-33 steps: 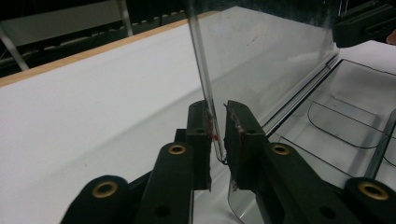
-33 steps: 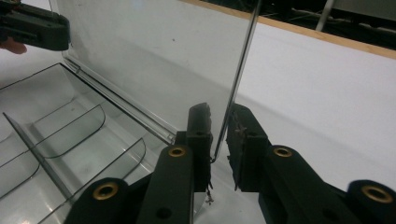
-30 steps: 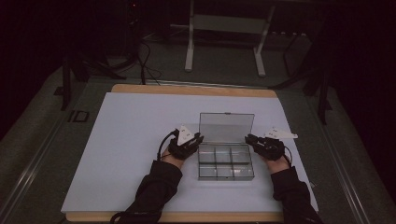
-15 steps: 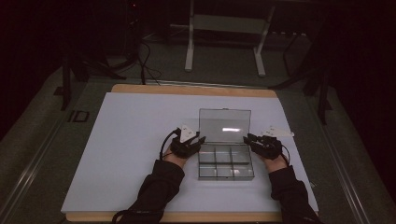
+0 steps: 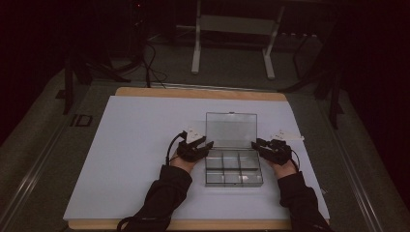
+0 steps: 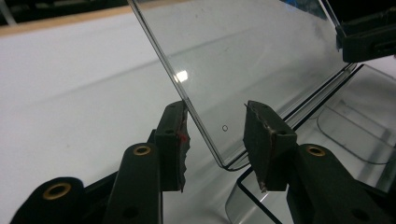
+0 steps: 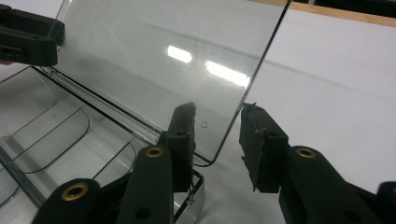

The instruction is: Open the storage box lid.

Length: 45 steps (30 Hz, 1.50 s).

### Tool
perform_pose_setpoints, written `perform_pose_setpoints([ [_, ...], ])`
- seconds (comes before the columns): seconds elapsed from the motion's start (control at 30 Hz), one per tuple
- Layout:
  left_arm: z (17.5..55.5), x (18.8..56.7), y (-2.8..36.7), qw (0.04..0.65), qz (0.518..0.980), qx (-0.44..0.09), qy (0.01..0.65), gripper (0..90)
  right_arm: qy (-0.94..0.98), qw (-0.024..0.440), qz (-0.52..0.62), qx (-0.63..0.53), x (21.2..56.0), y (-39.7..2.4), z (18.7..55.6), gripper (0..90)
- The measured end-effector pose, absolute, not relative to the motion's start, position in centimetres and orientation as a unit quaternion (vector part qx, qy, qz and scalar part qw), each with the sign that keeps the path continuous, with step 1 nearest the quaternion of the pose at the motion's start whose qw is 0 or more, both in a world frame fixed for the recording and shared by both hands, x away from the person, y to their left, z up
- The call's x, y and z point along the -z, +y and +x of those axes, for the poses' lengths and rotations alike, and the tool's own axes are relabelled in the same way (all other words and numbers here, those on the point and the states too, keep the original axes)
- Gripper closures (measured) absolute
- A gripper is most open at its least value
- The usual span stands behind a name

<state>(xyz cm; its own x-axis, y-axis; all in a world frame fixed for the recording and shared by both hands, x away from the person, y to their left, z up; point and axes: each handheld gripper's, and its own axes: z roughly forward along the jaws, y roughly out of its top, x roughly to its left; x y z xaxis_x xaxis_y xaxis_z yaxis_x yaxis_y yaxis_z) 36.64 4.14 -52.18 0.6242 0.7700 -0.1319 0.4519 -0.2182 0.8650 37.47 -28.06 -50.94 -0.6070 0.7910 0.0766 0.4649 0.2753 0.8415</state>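
Two grippers flanked the clear box (image 5: 234, 166) on the white table (image 5: 125, 159) from above, the left gripper (image 5: 205, 146) and right gripper (image 5: 258, 144) at its raised lid (image 5: 231, 129), and each gripper view showed jaws just opening, released, astride a lid corner.

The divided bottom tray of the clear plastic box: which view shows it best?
The high view: the whole divided bottom tray shows, all compartments. The left gripper view shows a corner; the right gripper view shows some curved dividers.
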Motion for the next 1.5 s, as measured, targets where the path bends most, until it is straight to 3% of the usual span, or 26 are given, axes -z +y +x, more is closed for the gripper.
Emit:
perform_pose_setpoints([
  [0.73,36.7,52.2,3.8,0.470,0.770,-0.165,0.397,56.7,0.782,0.174,0.404,-0.441,51.1,-27.7,37.7,63.6],
  [0.83,36.7,52.0,3.8,0.466,0.774,-0.168,0.396,53.0,0.787,0.183,0.401,-0.431,50.9,-27.5,37.6,61.4],
  [0.97,36.6,51.6,3.8,0.465,0.777,-0.166,0.392,46.7,0.792,0.181,0.396,-0.428,50.5,-27.3,37.6,56.7],
  [1.27,35.8,50.4,3.4,0.461,0.789,-0.157,0.374,32.4,0.788,0.176,0.399,-0.434,49.5,-27.6,37.6,32.8],
  [1.4,35.4,49.8,3.4,0.461,0.792,-0.146,0.374,16.4,0.789,0.184,0.392,-0.436,49.1,-27.8,37.4,19.4],
  [1.5,35.1,49.6,3.5,0.470,0.794,-0.139,0.360,11.1,0.790,0.188,0.391,-0.433,48.9,-27.9,37.1,16.0],
])
